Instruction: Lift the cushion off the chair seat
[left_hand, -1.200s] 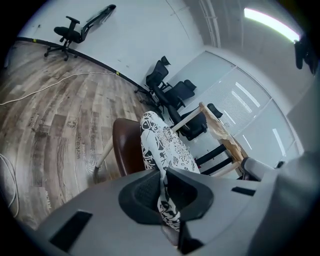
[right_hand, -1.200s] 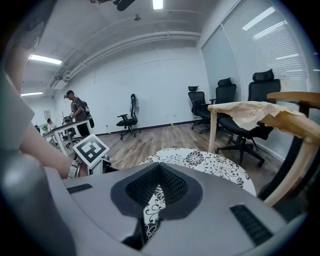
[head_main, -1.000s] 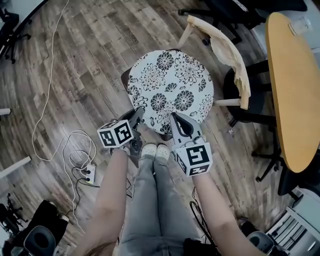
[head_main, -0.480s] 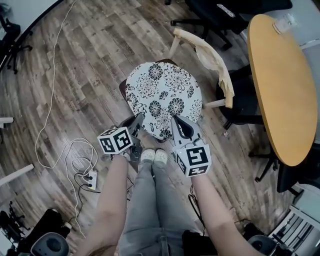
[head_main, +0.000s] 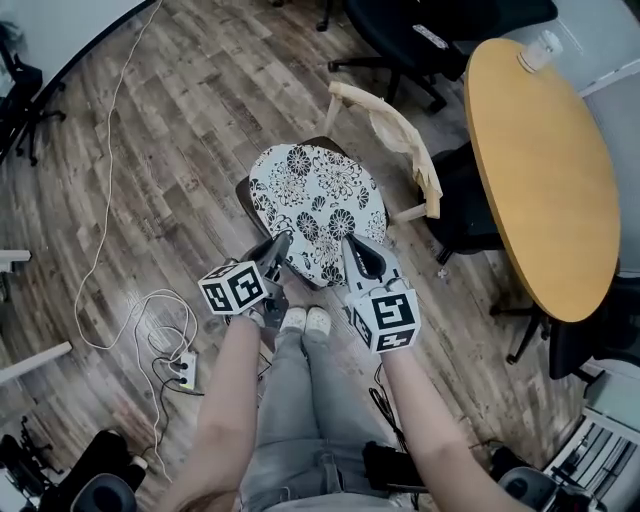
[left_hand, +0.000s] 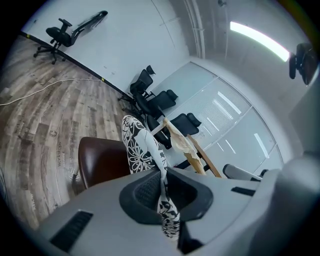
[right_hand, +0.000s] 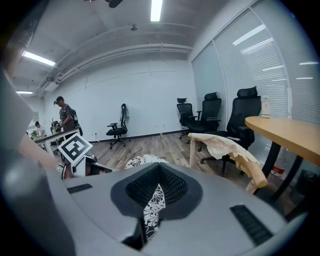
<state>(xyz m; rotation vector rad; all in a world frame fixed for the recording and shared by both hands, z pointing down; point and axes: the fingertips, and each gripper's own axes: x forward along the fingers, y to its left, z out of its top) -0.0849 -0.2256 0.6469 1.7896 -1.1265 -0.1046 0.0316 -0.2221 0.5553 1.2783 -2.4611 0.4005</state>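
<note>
A round white cushion (head_main: 312, 208) with black flowers hangs tilted above a dark brown chair seat (head_main: 246, 194), its near edge raised. My left gripper (head_main: 281, 243) is shut on the cushion's near left edge, and the flowered cloth (left_hand: 145, 150) runs between its jaws. My right gripper (head_main: 350, 246) is shut on the near right edge, with a fold of cushion (right_hand: 150, 202) pinched in its jaws. The bare brown seat (left_hand: 102, 160) shows below the lifted cushion. The chair's wooden backrest (head_main: 390, 135) carries a pale worn cover.
A round yellow table (head_main: 540, 170) stands at the right with a bottle (head_main: 537, 50) on its far edge. Black office chairs (head_main: 420, 35) stand beyond. A white cable and power strip (head_main: 180, 365) lie on the wood floor at left. My shoes (head_main: 305, 320) are just under the cushion.
Both grippers have risen with the cushion's near edge, tipping it up off the seat. The head view has pulled back, so the chair looks smaller and more of the table shows.
</note>
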